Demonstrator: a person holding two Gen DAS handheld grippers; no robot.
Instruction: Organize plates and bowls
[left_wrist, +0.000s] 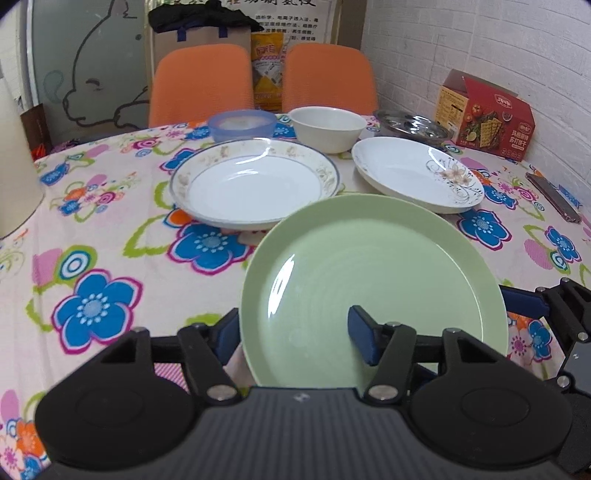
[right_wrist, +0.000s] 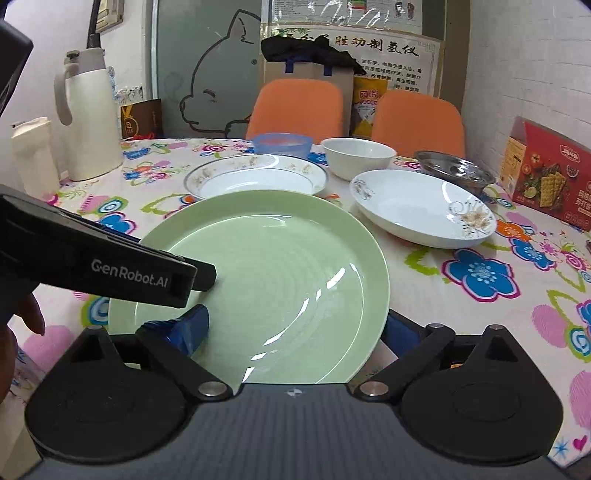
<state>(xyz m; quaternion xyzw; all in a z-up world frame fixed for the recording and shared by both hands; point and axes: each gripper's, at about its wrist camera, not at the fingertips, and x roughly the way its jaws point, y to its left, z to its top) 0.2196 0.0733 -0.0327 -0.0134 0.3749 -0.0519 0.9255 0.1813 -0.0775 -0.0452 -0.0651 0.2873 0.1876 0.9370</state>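
A light green plate (left_wrist: 369, 273) (right_wrist: 266, 280) is held tilted just above the flowered tablecloth, between both grippers. My left gripper (left_wrist: 295, 336) is shut on its left rim, one blue pad on top and one beneath. My right gripper (right_wrist: 293, 328) is shut on the opposite rim in the same way. Farther back lie a white plate with a grey patterned rim (left_wrist: 255, 184) (right_wrist: 256, 175) and a white plate with a flower print (left_wrist: 417, 177) (right_wrist: 421, 208). Behind them stand a white bowl (left_wrist: 327, 127) (right_wrist: 358, 157), a blue plastic bowl (left_wrist: 242, 123) (right_wrist: 282, 144) and a metal dish (left_wrist: 412, 125) (right_wrist: 454, 170).
A red cracker box (left_wrist: 484, 118) (right_wrist: 550, 173) stands by the brick wall at the right. A white jug (right_wrist: 88, 118) is at the table's left edge. Two orange chairs (left_wrist: 201, 83) stand behind the table. A dark flat object (left_wrist: 554, 197) lies at the right. A hand (right_wrist: 22, 321) shows at the left.
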